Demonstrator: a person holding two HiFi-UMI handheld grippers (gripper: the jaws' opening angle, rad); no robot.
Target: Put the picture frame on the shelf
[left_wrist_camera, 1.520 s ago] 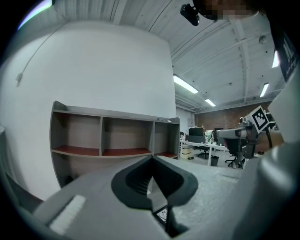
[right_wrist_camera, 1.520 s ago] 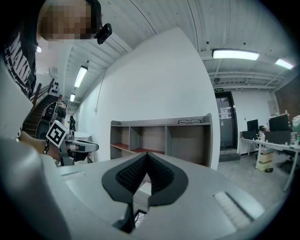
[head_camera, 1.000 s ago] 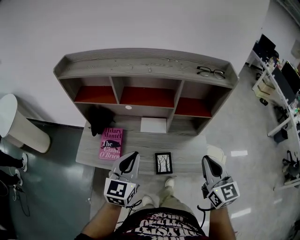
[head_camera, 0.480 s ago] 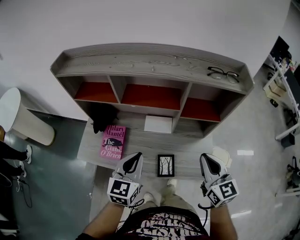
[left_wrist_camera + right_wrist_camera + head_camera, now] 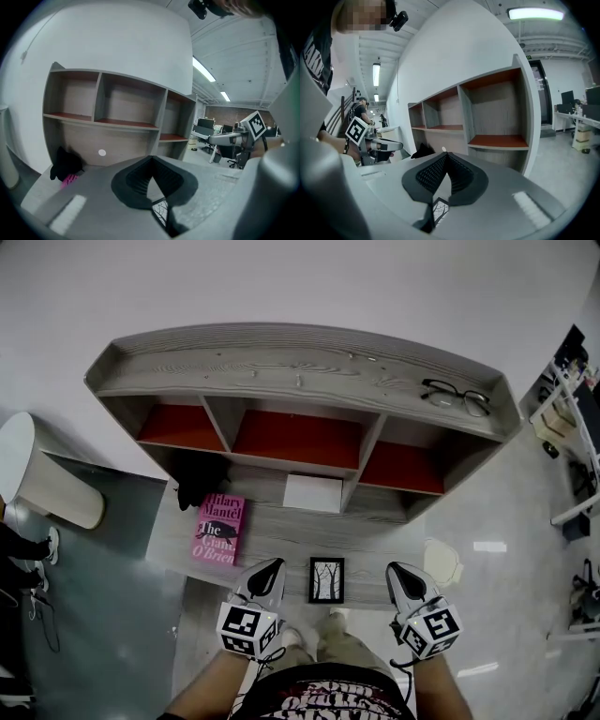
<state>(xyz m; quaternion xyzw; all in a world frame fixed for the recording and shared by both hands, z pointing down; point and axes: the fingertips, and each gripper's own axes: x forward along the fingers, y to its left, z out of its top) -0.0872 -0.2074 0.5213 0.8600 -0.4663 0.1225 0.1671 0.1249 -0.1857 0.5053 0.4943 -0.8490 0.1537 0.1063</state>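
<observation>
Your left claw point(image 5: 266, 568) is pinched shut with its tips meeting, and there is nothing between them. Your right claw point(image 5: 402, 575) is closed the same way and carries nothing. Both hover at the near edge of the grey wood-grain surface point(image 5: 281, 538) and point toward the wall.

The picture frame point(image 5: 326, 579) lies flat on that near edge, between the two claws and apart from both. It is a small black frame with a drawing of bare trees. Each gripper view catches a sliver of it through the gap below the closed tips.

Ahead of your left claw and slightly to its left, a pink book point(image 5: 217, 529) lies flat on the surface. Beyond the book, a black bundle point(image 5: 199, 480) sits against the back panel. A white box point(image 5: 312, 493) stands farther back, ahead of the frame.

The shelf point(image 5: 300, 367) rises from the back of the surface. It has three open compartments with red floors under a broad grey top board. A pair of eyeglasses point(image 5: 456, 397) lies on that board, far ahead of your right claw.

Behind the shelf is a plain white wall point(image 5: 281, 277). The floor point(image 5: 103, 559) is glossy grey. A white rounded container point(image 5: 42, 484) stands well off to the left of your left claw. Office desks point(image 5: 208, 131) with monitors fill the room off to your right, under ceiling strip lights point(image 5: 534, 14).
</observation>
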